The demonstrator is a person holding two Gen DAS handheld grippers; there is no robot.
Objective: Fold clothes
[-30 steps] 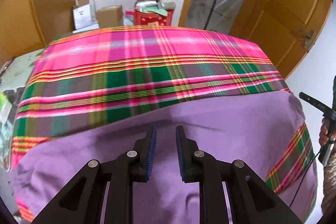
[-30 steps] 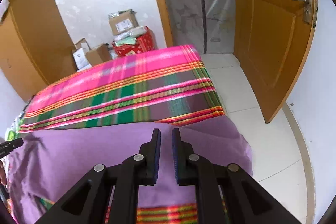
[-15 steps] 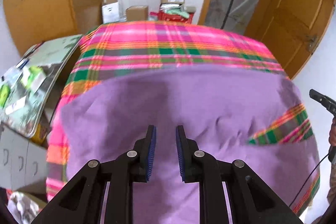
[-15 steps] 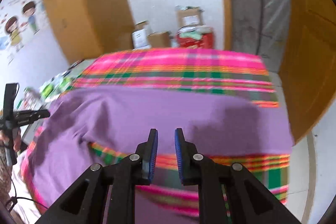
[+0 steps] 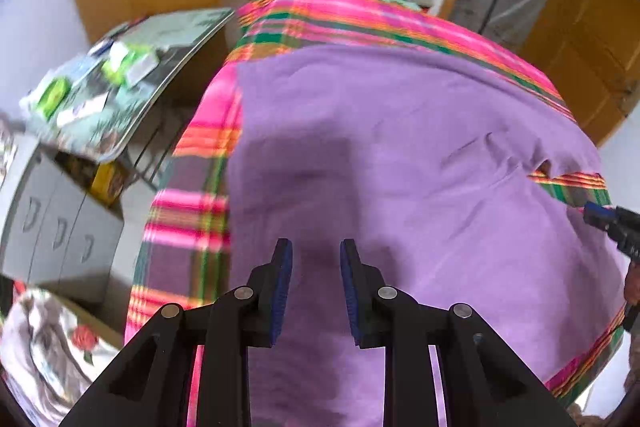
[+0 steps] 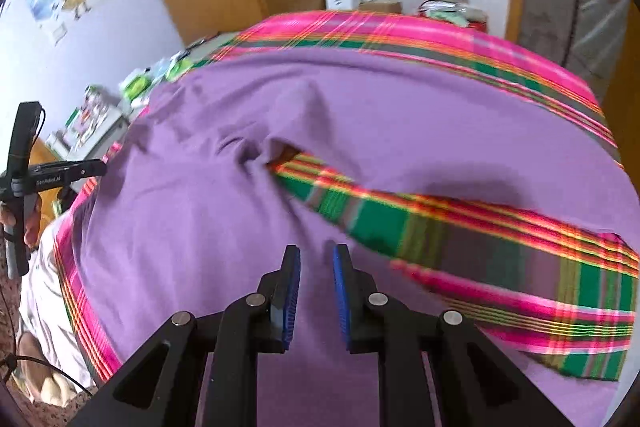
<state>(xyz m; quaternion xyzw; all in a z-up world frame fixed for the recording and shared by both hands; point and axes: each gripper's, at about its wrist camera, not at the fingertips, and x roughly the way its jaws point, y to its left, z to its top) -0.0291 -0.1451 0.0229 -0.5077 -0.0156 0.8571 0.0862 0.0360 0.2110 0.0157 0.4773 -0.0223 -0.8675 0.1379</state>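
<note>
A moment ago I looked across the plaid cloth [image 5: 192, 227] on the surface; now both my hands have swung over the purple garment [image 5: 400, 167]. That means I am lining up to pick an edge for a fold. My left fingers [image 5: 316, 287] are opening a bit, with nothing between them. My right fingers [image 6: 316, 291] stand a little apart, also holding nothing. The garment lies spread flat on the cloth. In the right view its long way runs side to side, and a gap shows plaid between two parts.

purple garment [image 5: 400, 163] spread flat, lightly creased, over plaid cloth [image 6: 500, 251], one plaid wedge exposed
</note>
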